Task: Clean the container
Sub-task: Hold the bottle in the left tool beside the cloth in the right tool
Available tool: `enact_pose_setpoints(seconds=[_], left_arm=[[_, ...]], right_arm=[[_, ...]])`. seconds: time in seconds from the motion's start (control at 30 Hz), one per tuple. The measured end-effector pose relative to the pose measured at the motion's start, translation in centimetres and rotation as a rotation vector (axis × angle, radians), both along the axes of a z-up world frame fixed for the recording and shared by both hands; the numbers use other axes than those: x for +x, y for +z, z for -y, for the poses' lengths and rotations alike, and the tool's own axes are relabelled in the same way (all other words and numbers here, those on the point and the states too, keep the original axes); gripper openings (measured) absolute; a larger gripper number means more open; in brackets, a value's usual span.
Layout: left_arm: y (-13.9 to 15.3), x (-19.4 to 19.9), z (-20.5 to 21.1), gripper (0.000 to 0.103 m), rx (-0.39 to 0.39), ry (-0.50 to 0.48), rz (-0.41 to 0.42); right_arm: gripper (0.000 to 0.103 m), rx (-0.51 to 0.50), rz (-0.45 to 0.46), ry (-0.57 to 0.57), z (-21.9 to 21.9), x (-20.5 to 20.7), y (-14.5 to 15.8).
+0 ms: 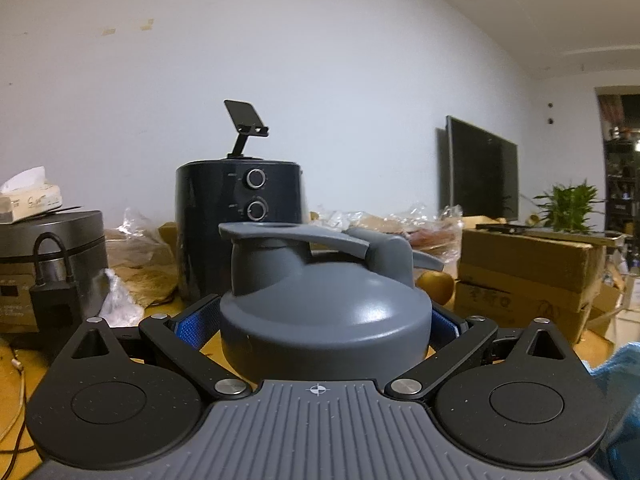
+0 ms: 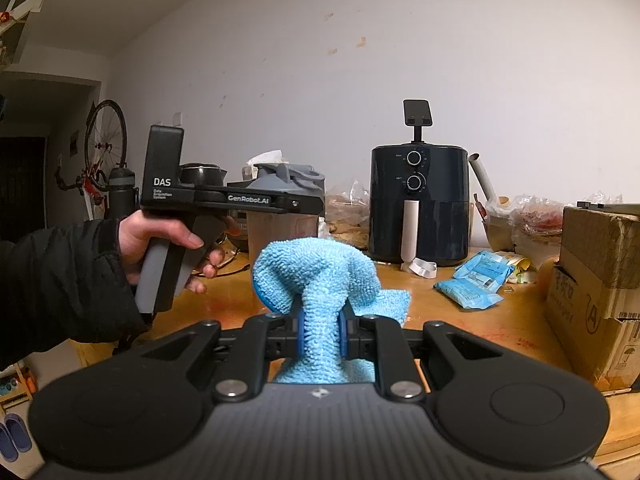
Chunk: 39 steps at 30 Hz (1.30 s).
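My left gripper (image 1: 320, 320) is clamped on the container (image 1: 326, 320) just under its grey lid, upright in front of the air fryer (image 1: 240, 232). My right gripper (image 2: 320, 334) pinches the blue cloth (image 2: 316, 280). Next I should press the cloth firmly against the container's side while holding it steady. Both grippers point almost level.

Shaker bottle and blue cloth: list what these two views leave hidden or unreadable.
- Left wrist view: the shaker bottle shows only its grey lid; the left gripper and its housing hide the body.
- Right wrist view: the bottle's cloudy wall and the gripper bar across it hide the contents, so dirt inside cannot be judged.
- Right wrist view: the blue cloth, clamped in the right gripper, hides the table behind it.
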<state>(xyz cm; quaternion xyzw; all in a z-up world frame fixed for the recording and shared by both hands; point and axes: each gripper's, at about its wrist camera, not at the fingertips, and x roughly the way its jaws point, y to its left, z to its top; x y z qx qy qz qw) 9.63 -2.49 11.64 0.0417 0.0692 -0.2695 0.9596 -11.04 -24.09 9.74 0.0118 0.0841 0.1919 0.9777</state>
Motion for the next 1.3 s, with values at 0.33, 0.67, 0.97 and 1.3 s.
enact_pose_setpoints(seconds=[0.33, 0.67, 0.97, 1.3], left_arm=[[-0.1, -2.2, 2.6, 0.103, 0.035, 0.214, 0.080], [0.2, -2.7, 4.8, 0.103, 0.000, 0.391, 0.088], [0.3, -3.0, 6.5, 0.103, -0.022, 0.546, 0.103], [0.6, -2.9, 8.2, 0.103, -0.022, 0.687, 0.146]], right_arm=[[0.014, 0.003, -0.018, 0.004, -0.3, 0.2, -0.5], [0.014, 0.012, -0.030, 0.005, -0.3, 0.4, -0.8], [0.014, 0.014, -0.038, 0.005, -0.2, 0.5, -1.0], [0.014, 0.020, -0.041, 0.003, 0.0, 0.5, -1.0]])
